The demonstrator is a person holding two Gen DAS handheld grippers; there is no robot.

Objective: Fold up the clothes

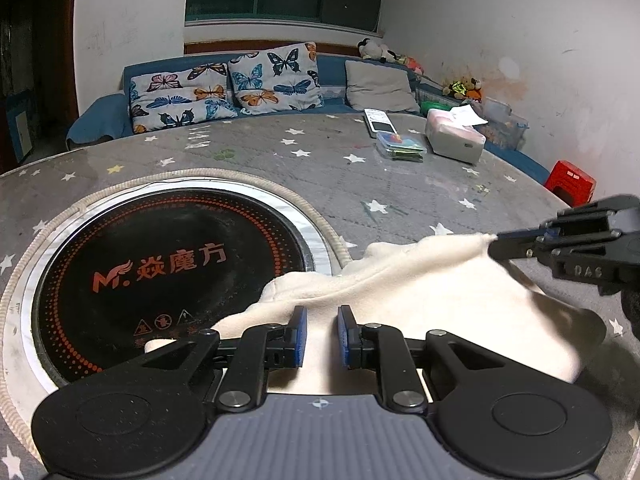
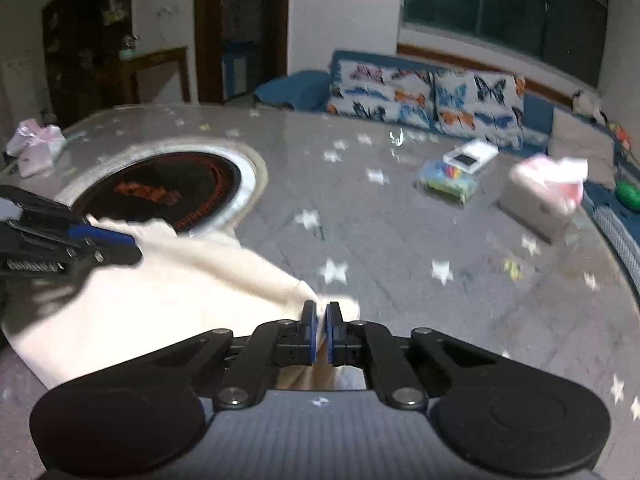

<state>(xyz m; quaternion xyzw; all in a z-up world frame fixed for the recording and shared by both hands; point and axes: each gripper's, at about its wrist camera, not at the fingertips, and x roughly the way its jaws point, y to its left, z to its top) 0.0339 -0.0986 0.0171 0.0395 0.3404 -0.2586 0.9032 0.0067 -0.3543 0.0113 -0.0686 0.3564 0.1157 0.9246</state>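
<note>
A cream fleece garment (image 1: 420,292) lies bunched on the grey star-print table cover (image 1: 320,168), its left edge over the rim of the black induction hob (image 1: 160,272). My left gripper (image 1: 322,314) sits over the cloth with its blue pads a small gap apart and cloth between them. My right gripper (image 2: 322,312) is pinched on a corner of the garment (image 2: 180,288) and lifts it off the table; it shows at the right of the left wrist view (image 1: 496,244). The left gripper shows at the left of the right wrist view (image 2: 132,246).
A tissue box (image 1: 454,136), a remote (image 1: 380,122) and a small clear box (image 1: 400,146) lie at the far right of the table. A blue sofa with butterfly cushions (image 1: 224,88) stands behind. A red stool (image 1: 570,182) stands at the right. Pink cloth (image 2: 36,148) lies far left.
</note>
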